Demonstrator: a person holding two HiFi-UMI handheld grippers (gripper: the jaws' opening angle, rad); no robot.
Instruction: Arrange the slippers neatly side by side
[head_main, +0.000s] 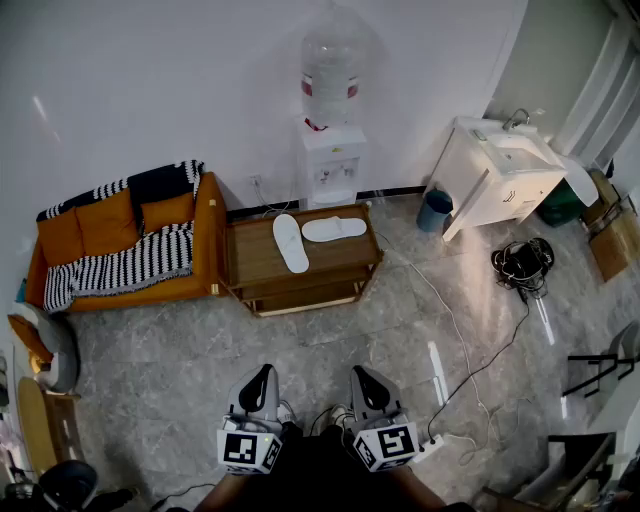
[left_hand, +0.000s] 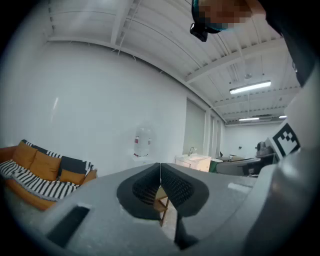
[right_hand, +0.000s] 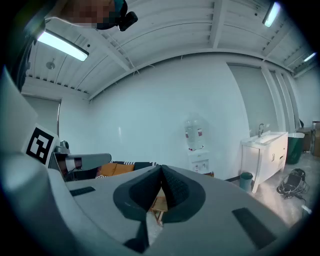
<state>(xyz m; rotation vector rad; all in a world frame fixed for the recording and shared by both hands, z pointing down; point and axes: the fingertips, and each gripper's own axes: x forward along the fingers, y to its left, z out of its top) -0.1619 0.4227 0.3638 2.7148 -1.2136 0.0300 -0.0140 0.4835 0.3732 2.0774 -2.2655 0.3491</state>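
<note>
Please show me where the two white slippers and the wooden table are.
left slipper (head_main: 290, 243), head view, its middle
right slipper (head_main: 334, 229), head view, its middle
wooden table (head_main: 248, 250), head view, bare left part of its top

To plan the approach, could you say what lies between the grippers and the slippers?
Bare grey floor, then the wooden table's front edge, in the head view.

Matt slippers (head_main: 290, 243), wooden table (head_main: 250, 255)
</note>
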